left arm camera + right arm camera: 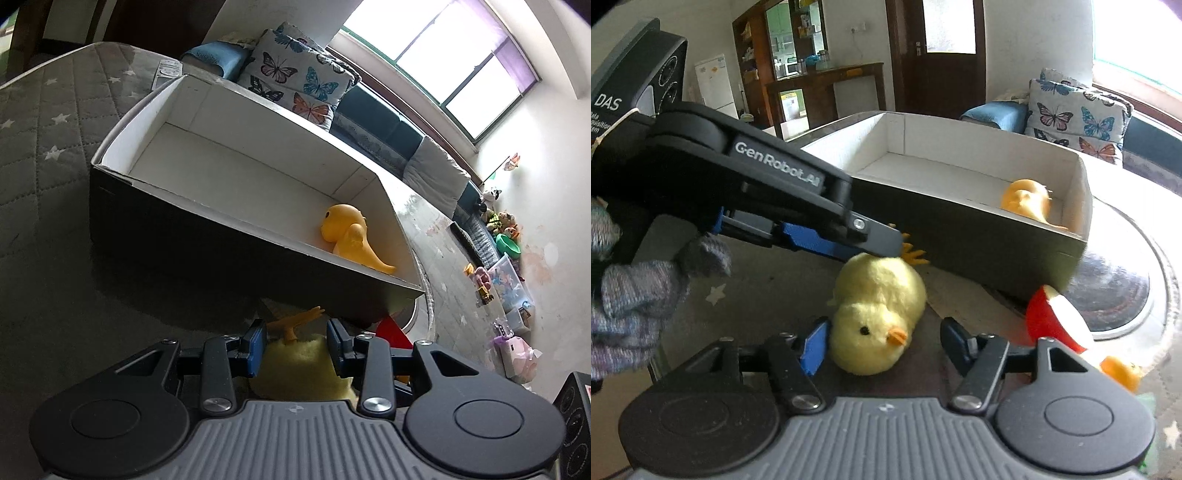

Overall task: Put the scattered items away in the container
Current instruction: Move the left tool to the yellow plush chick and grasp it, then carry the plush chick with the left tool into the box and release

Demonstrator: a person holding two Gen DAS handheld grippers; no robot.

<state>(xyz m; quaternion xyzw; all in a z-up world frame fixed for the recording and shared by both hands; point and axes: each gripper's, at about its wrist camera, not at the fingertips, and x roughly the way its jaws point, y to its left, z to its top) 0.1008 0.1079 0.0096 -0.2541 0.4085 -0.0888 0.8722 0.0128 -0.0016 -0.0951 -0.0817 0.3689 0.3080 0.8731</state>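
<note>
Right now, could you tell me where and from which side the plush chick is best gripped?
Grip the plush chick across its round body, from above. It lies on its side on the mat, feet toward the box, so the soft flanks face the fingers. The left gripper is open and already straddles it near the feet; the thin feet would likely slip.

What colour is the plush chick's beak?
Orange, on a pale yellow plush chick; it shows best in the right wrist view.
</note>
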